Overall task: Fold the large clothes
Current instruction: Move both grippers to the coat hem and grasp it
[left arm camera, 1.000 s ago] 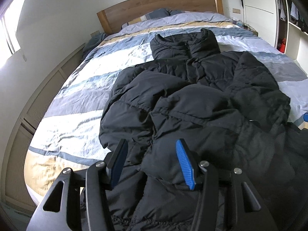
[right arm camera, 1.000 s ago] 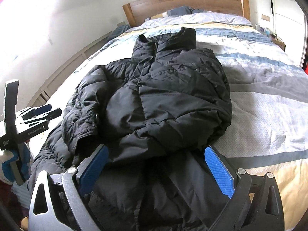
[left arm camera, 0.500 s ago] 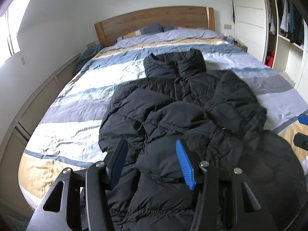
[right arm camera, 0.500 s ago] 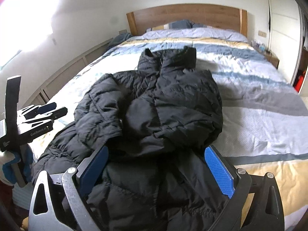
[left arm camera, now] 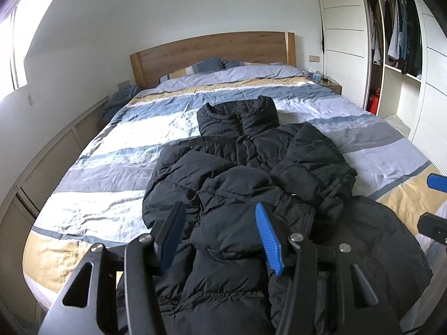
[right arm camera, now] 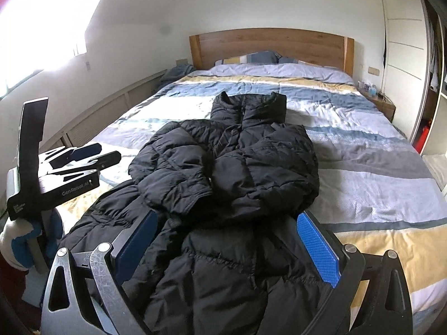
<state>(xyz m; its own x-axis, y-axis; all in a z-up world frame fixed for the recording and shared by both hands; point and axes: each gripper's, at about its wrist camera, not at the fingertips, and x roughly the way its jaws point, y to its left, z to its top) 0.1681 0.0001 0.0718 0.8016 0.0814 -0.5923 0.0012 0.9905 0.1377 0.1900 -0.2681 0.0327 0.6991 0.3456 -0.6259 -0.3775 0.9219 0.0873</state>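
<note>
Grippers, left (left arm camera: 220, 237) and right (right arm camera: 232, 248) (both spread apart), hover level over black jacket (left arm camera: 251, 178).

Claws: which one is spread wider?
The right claw; its pads stand far apart. The left claw has a clearly narrower gap, though both are open over the black jacket.

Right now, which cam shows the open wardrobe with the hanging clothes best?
The left wrist view. The wardrobe sits at its right edge with the hanging clothes, the shelves and a red item at the bottom all readable. The right wrist view catches only a thin, dark strip of it at the far right edge, too squeezed to make out garments.
</note>
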